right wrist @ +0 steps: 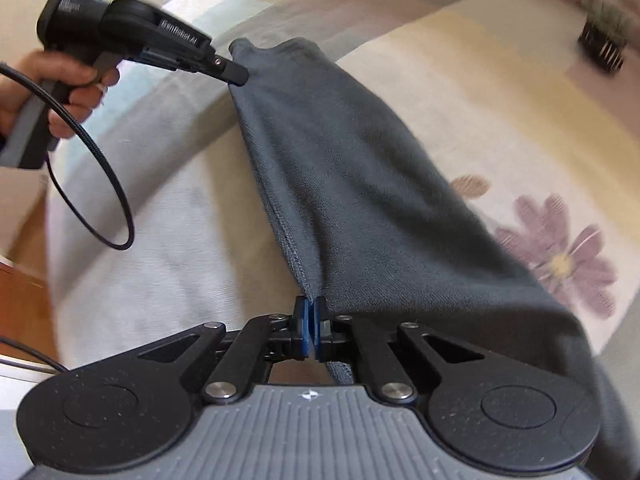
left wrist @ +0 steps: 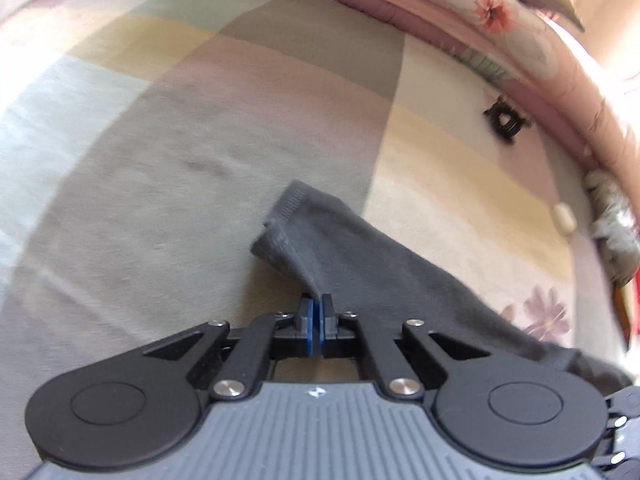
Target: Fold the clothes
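Dark grey garment (right wrist: 360, 184) — stretched taut, lifted off bed.

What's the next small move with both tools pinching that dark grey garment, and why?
Probably carry the held edge forward together and lay it down flat on the pastel patchwork bedsheet. The left tool and right tool are each shut on the stitched edge of the dark grey knit garment, which hangs stretched between them above the sheet, the rest trailing behind, so no fold is laid yet.
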